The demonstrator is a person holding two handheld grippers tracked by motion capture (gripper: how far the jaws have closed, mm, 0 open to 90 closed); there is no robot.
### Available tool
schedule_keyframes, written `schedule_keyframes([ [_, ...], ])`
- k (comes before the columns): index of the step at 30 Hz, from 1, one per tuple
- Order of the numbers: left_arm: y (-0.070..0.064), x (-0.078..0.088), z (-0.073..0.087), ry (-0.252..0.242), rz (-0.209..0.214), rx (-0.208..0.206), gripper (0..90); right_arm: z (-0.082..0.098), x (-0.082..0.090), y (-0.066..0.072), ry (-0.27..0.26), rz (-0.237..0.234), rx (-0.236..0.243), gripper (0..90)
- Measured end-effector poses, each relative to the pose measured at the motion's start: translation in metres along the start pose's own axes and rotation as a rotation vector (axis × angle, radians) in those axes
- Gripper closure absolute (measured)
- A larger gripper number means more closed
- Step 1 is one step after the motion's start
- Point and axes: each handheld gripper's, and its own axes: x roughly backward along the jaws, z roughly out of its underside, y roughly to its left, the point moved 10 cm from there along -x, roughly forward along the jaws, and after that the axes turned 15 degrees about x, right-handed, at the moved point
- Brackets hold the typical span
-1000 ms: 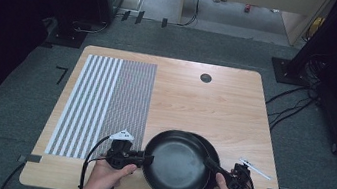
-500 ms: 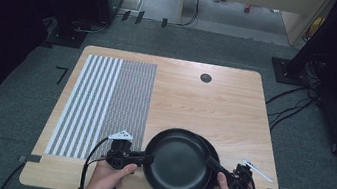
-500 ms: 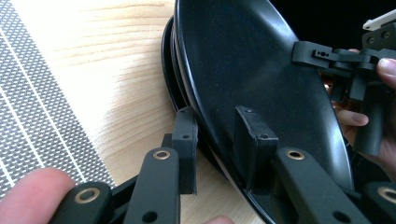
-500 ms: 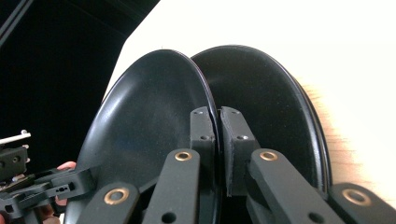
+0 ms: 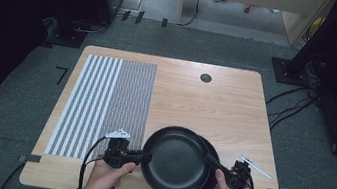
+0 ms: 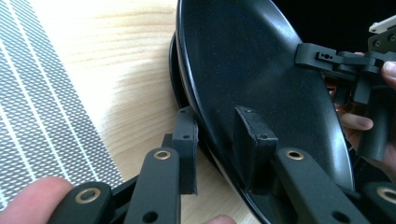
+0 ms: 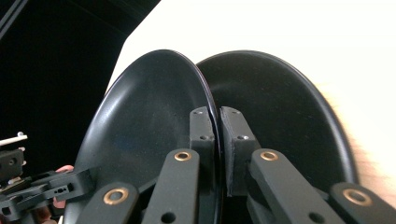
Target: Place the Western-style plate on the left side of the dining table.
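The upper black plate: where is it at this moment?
In the high view, the upper black plate is at the table's near edge, gripped between the left tongs and right tongs, overlapping the lower plate, right of the striped mat.

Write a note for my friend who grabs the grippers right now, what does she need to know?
Left gripper: shut on the top plate's left rim.
Right gripper: shut on that plate's right rim.
Things: two black plates near the table's front edge. The top plate is tilted and shifted left over the bottom plate, which lies flat.
Done: top plate gripped on both sides.
Left: probably lift it clear and set it down by itself.
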Motion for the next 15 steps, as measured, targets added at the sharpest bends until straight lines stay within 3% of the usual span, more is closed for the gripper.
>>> schedule_keyframes([
  [7,0.005,0.010,-0.009,-0.025,-0.002,0.016,72.5,-0.008,-0.011,0.012,0.001,-0.013,0.016,85.0],
  [15,0.021,0.028,-0.026,-0.081,-0.014,0.061,73.2,-0.018,-0.034,0.028,0.021,-0.032,0.036,84.9],
])
